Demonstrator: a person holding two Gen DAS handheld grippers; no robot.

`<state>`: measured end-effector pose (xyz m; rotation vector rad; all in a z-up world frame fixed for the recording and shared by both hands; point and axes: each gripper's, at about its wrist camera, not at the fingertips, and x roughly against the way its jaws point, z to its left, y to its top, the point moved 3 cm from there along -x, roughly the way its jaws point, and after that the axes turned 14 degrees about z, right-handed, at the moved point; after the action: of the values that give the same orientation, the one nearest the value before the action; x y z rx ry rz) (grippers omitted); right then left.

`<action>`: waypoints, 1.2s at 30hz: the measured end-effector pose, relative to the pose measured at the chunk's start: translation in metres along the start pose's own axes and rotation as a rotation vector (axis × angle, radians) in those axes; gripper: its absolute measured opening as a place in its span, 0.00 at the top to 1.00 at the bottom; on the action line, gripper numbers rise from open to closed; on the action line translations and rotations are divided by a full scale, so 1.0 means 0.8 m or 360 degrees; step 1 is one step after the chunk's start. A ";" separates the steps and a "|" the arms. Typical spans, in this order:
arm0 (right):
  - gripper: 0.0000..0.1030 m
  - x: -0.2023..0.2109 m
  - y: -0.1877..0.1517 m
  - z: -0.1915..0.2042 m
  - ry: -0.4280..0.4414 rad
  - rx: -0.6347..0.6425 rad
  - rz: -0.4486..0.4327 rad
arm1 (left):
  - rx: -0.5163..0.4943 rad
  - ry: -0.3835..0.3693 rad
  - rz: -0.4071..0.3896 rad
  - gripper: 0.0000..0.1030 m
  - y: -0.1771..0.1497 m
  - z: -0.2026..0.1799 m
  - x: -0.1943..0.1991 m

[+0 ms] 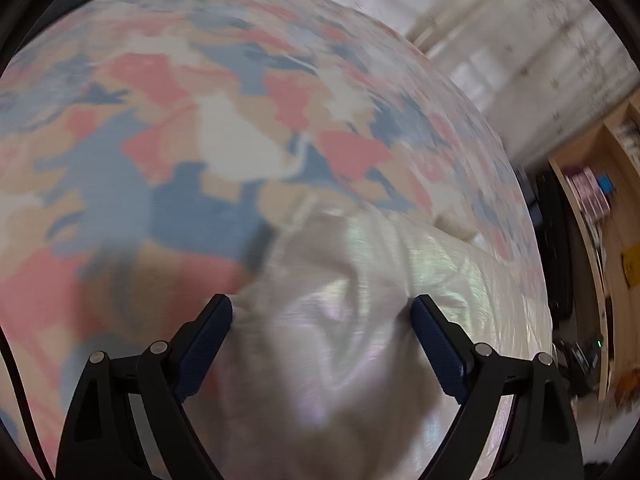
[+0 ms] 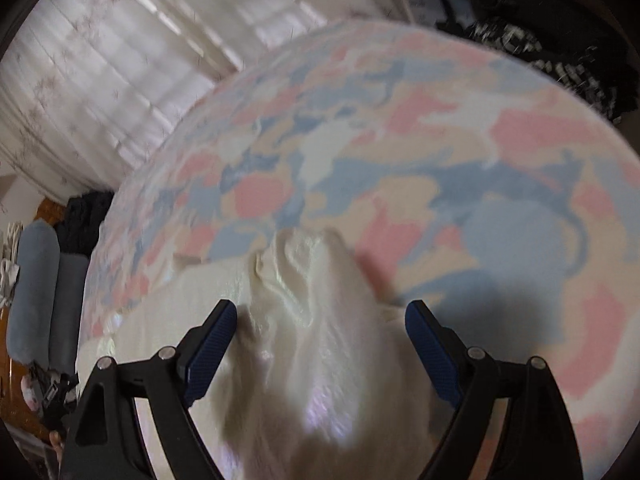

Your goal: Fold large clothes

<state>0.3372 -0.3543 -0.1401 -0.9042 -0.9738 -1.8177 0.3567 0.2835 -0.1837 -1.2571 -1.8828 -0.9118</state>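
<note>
Left wrist view: the left gripper (image 1: 321, 308) points steeply down at a bed, its two blue-padded fingers (image 1: 208, 344) spread wide. A bunched ridge of the cream garment (image 1: 340, 320) rises in the gap between them. The cloth reaches both pads at their tips, but whether it presses on them cannot be told through the blur; nothing is pinched. The garment lies on a bedspread (image 1: 160, 140) patterned in pink, blue, tan and white, and spreads toward the right and lower part of this picture. At the far right stands a wooden shelf unit (image 1: 600, 208) with small items in its compartments, too blurred to name.

In the right wrist view the right gripper (image 2: 321, 312) tilts down just as steeply, with its jaws equally wide apart. A crumpled peak of the same garment (image 2: 312, 300) stands between the pads without being clamped. The cloth runs to the left and downward over the bedspread (image 2: 500, 200). Pale curtains (image 2: 100, 60) hang behind the bed.
</note>
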 end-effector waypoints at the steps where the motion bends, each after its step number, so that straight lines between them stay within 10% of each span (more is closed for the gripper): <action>1: 0.16 -0.007 -0.001 0.002 0.0002 0.0005 0.0024 | -0.0011 0.0027 -0.0010 0.24 0.001 -0.006 -0.002; 3: 0.29 -0.015 -0.003 0.003 -0.0042 0.0023 0.0025 | -0.0072 0.0065 -0.0046 0.58 0.000 -0.024 -0.001; 4: 0.52 -0.014 -0.005 0.007 -0.0043 0.0053 0.0006 | -0.0085 0.0106 -0.0082 0.71 -0.001 -0.031 0.002; 7: 0.85 0.002 -0.012 0.027 -0.0151 0.0163 -0.0091 | -0.0106 0.0218 -0.0211 0.84 -0.003 -0.053 0.021; 11: 0.86 0.034 -0.012 0.046 -0.0260 0.0182 -0.0291 | -0.0082 0.0404 -0.0299 0.84 -0.001 -0.073 0.028; 19: 0.82 -0.035 -0.005 0.045 -0.0641 0.0170 -0.0228 | -0.0082 0.0833 -0.0367 0.74 -0.003 -0.079 -0.030; 29: 0.55 -0.028 -0.005 0.033 -0.0654 0.0085 -0.0183 | -0.0078 0.0816 -0.0338 0.65 -0.001 -0.076 -0.024; 36: 0.55 0.040 -0.013 0.066 -0.0576 0.0086 -0.0278 | -0.0111 0.0771 -0.0434 0.60 -0.009 -0.101 0.036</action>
<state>0.3261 -0.3157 -0.0919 -1.1712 -1.3568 -1.7947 0.3539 0.2268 -0.1187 -0.7341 -1.6579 -1.3017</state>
